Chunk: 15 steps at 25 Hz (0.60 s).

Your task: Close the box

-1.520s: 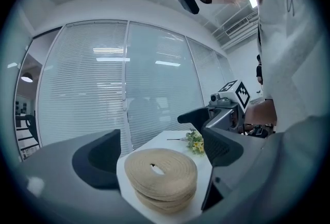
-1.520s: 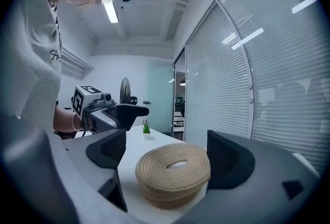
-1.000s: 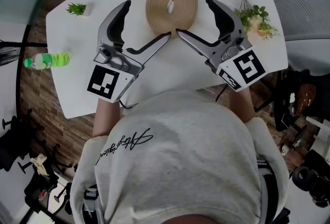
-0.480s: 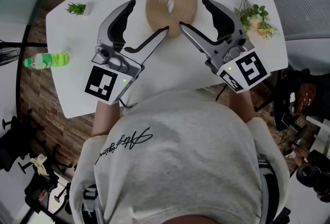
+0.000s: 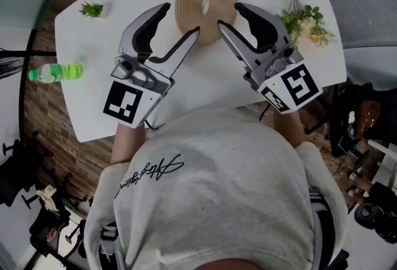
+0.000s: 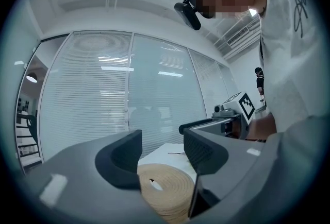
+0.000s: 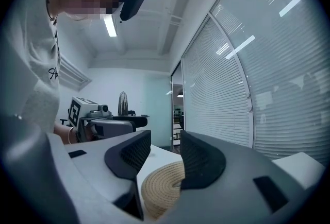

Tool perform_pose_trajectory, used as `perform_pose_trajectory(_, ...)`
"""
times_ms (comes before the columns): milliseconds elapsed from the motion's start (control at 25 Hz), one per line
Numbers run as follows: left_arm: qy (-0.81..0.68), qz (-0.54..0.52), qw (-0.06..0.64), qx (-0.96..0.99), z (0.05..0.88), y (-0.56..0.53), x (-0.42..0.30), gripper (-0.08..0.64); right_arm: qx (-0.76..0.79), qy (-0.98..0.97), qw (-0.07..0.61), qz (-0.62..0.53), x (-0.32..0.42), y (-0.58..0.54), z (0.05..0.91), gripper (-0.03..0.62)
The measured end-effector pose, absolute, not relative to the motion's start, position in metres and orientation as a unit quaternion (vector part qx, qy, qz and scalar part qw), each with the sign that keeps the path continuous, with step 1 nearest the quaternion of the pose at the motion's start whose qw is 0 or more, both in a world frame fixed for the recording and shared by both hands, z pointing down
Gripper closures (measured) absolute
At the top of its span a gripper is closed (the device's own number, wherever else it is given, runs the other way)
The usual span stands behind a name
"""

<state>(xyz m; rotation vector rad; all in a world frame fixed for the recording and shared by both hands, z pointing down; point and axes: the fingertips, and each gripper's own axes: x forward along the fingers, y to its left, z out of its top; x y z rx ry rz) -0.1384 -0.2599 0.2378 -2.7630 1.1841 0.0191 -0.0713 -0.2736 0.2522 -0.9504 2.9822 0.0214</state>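
A round woven box [image 5: 206,7] of coiled rope, lid on, sits at the table's far middle. In the left gripper view the box [image 6: 165,193] lies low beyond the jaws, and in the right gripper view the box [image 7: 159,187] shows the same way. My left gripper [image 5: 181,20] hovers at the box's near left and my right gripper [image 5: 229,17] at its near right, both pointing level towards it. Both sets of jaws have just been closing and stand partly open, with nothing between the pads. Each gripper is visible in the other's view.
On the white table [image 5: 99,82] stand a small potted plant [image 5: 93,10] at the far left and a flower sprig [image 5: 304,22] at the far right. A green bottle [image 5: 54,71] lies off the left edge. Glass walls with blinds rise behind.
Both grippers' jaws have narrowed markedly over the last second. The hands have stayed almost where they were, and the box has not moved.
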Motion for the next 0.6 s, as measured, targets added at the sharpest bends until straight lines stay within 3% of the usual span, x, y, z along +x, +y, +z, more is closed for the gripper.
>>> perform_pose_trajectory(600, 0.397, 0.009, 0.071, -0.915, 0.2419, -0.2584, -0.1390, 0.420, -0.302, 0.953, 0.029, -0.012, -0.0753, -0.2723, 0.2510, 0.526)
